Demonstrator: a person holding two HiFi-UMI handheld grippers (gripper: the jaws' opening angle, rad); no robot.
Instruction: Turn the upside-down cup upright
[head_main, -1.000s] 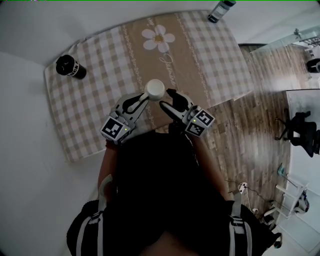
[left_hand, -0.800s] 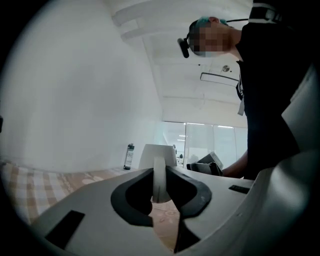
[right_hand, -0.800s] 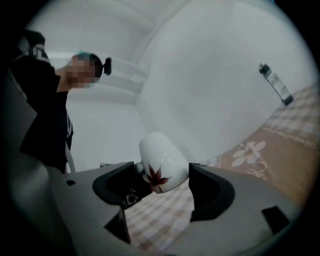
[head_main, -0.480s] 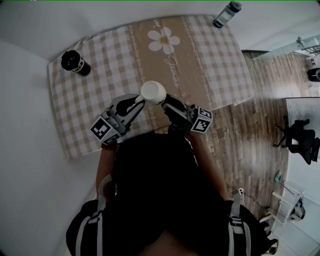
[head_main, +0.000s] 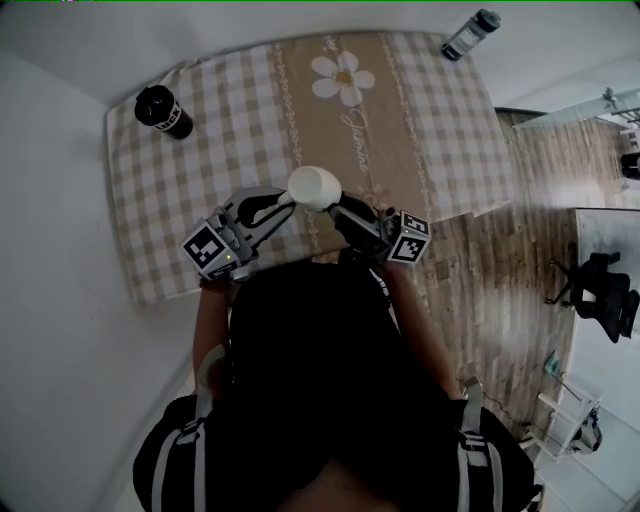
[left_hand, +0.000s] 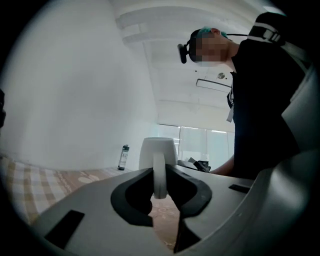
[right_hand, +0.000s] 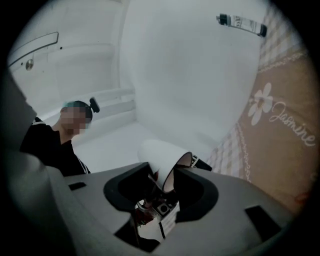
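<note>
A white cup (head_main: 312, 187) hangs in the air above the near half of the checked tablecloth (head_main: 420, 120), tilted, between my two grippers. My left gripper (head_main: 285, 200) is shut on the cup's handle; in the left gripper view the handle (left_hand: 159, 175) stands upright between the jaws of the left gripper (left_hand: 159, 182), with the cup body (left_hand: 157, 150) behind it. My right gripper (head_main: 335, 203) reaches in from the right. In the right gripper view the cup's rim (right_hand: 172, 170) lies between the jaws of the right gripper (right_hand: 165, 180), which are closing on it.
A black bottle (head_main: 163, 111) stands at the table's far left corner and a grey bottle (head_main: 470, 35) at the far right corner. A daisy print (head_main: 343, 78) marks the cloth's middle strip. Wooden floor and an office chair (head_main: 600, 280) lie to the right.
The right gripper, which stood apart from the cup with wide jaws, has rolled and come up to the rim with narrower jaws. The left gripper has carried the cup slightly left.
</note>
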